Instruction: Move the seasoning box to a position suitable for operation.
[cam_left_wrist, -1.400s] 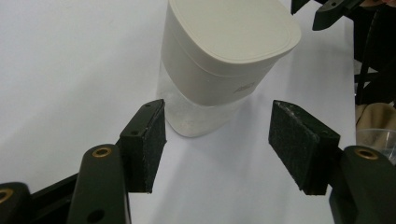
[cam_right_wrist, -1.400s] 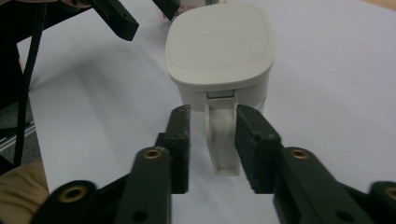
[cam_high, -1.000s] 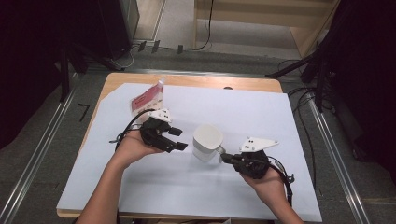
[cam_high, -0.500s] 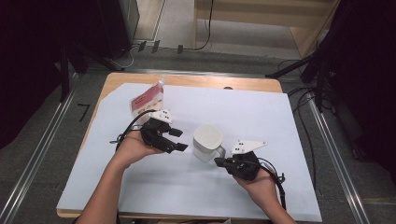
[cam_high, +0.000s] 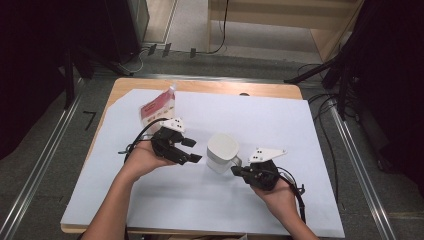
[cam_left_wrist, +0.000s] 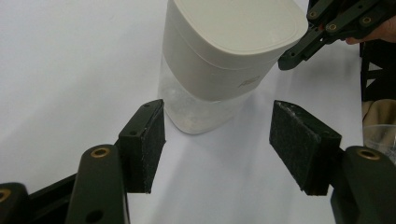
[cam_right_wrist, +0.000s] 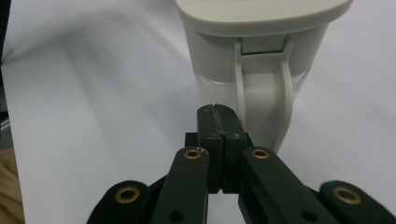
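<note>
High view: a clear plastic pitcher with a white lid and white handle (cam_high: 221, 152) stands upright near the middle of the white-covered table (cam_high: 300, 130). Just left of it, the left gripper (cam_high: 192, 151) faces it with jaws apart. At its handle side, the right gripper (cam_high: 235, 171) has jaws pressed together, empty. A red-and-white pouch (cam_high: 157, 107) stands behind.

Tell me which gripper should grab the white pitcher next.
Probably left: the left gripper stands open, facing the white pitcher. The right gripper is shut beside the handle, holding nothing.
</note>
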